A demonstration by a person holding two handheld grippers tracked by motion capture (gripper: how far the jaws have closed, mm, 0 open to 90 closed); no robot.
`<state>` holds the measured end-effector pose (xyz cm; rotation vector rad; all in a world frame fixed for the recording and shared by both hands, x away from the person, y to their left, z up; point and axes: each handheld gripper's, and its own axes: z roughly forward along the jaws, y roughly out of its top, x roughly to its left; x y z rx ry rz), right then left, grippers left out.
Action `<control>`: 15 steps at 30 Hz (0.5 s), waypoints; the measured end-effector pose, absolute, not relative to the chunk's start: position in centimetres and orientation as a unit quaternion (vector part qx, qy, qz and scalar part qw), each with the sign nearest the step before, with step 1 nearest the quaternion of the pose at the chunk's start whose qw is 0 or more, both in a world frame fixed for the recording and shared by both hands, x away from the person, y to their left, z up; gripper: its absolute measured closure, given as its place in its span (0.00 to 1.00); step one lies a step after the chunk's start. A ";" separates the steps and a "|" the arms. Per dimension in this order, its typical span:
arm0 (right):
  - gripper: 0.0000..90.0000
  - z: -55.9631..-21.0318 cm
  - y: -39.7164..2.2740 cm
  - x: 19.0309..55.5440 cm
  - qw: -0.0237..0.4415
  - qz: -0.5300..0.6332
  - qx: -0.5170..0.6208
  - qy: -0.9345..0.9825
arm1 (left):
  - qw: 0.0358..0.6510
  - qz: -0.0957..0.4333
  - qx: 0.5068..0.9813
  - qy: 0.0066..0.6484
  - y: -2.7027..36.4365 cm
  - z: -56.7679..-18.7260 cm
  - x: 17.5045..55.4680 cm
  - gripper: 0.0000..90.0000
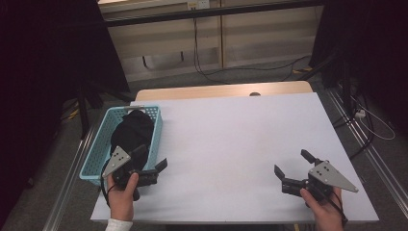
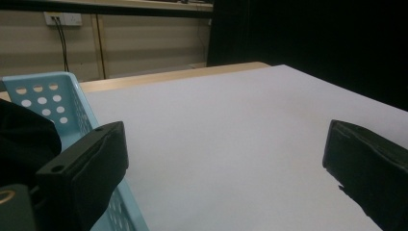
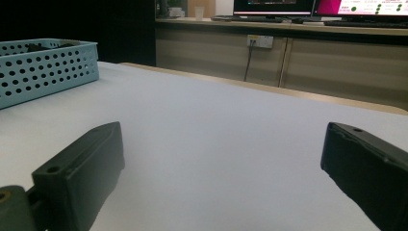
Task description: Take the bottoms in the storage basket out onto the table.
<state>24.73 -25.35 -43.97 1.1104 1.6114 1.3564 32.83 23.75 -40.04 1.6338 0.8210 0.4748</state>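
A light blue perforated basket (image 1: 96, 144) stands at the table's left edge with a black bundle of cloth (image 1: 132, 127) inside it. My left gripper (image 1: 150, 158) sits at the basket's near right corner, jaws open and empty; in the left gripper view its left jaw overlaps the basket wall (image 2: 57, 96) and the black cloth (image 2: 24, 139) shows beside it. My right gripper (image 1: 292, 163) rests near the table's front right, open with nothing between its jaws. The basket (image 3: 45, 67) shows far off at the left in the right gripper view.
The white table top (image 1: 231, 139) lies bare between the two grippers. A wooden strip (image 1: 221, 90) runs along its far edge. Cables (image 1: 207, 62) trail on the floor beyond, and dark curtains hang on both sides.
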 end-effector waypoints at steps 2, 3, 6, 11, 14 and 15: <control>0.00 -44.0 -25.1 24.8 0.370 0.526 0.427 0.636 | 0.588 0.203 0.698 0.354 23.8 -39.8 32.8 0.02; 0.00 -44.0 -25.0 24.7 0.370 0.525 0.424 0.639 | 0.589 0.205 0.697 0.354 24.0 -39.5 32.9 0.02; 0.00 -44.0 -24.9 24.7 0.370 0.528 0.419 0.639 | 0.590 0.204 0.696 0.355 23.9 -39.3 33.0 0.02; 0.00 -44.1 -25.0 24.6 0.367 0.527 0.419 0.641 | 0.592 0.203 0.694 0.357 23.9 -38.9 33.4 0.02; 0.00 -44.1 -25.2 24.5 0.368 0.529 0.422 0.638 | 0.587 0.207 0.697 0.357 24.0 -38.4 33.7 0.02; 0.00 -44.1 -25.2 24.5 0.369 0.528 0.422 0.638 | 0.587 0.208 0.696 0.358 24.1 -38.0 33.9 0.02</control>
